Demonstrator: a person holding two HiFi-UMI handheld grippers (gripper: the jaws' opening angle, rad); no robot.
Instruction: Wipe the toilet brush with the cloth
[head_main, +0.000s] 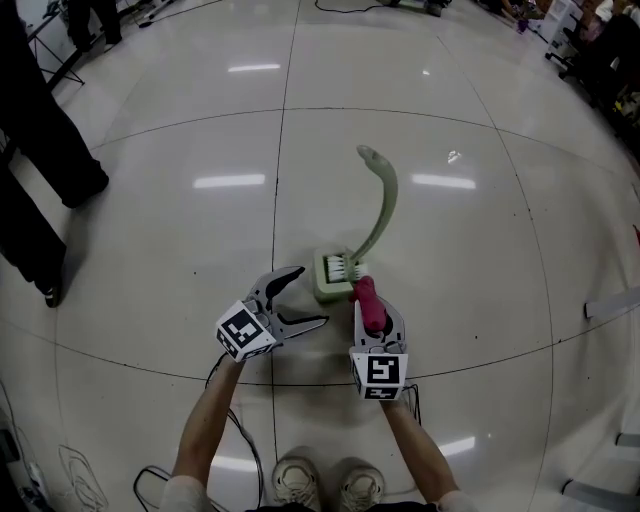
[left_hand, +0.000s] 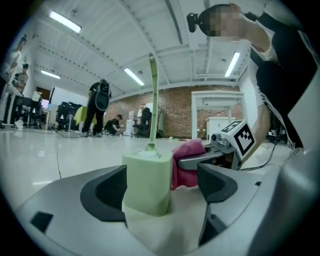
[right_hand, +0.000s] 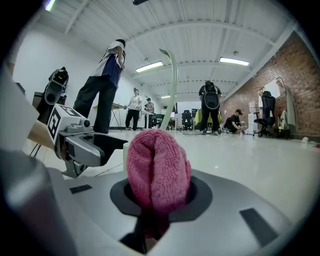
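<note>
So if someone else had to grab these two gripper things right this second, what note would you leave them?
Left gripper: open, low over the floor, with the brush's green base between its jaws but not clamped.
Right gripper: shut on the bunched pink cloth, which it holds right beside the base; I cannot tell whether they touch.
The toilet brush stands upright on the floor, and nothing holds its curved handle.
Done: the cloth is gripped and brought to the brush.
Left: probably close the left gripper to steady the base, then wipe the brush with the cloth.
</note>
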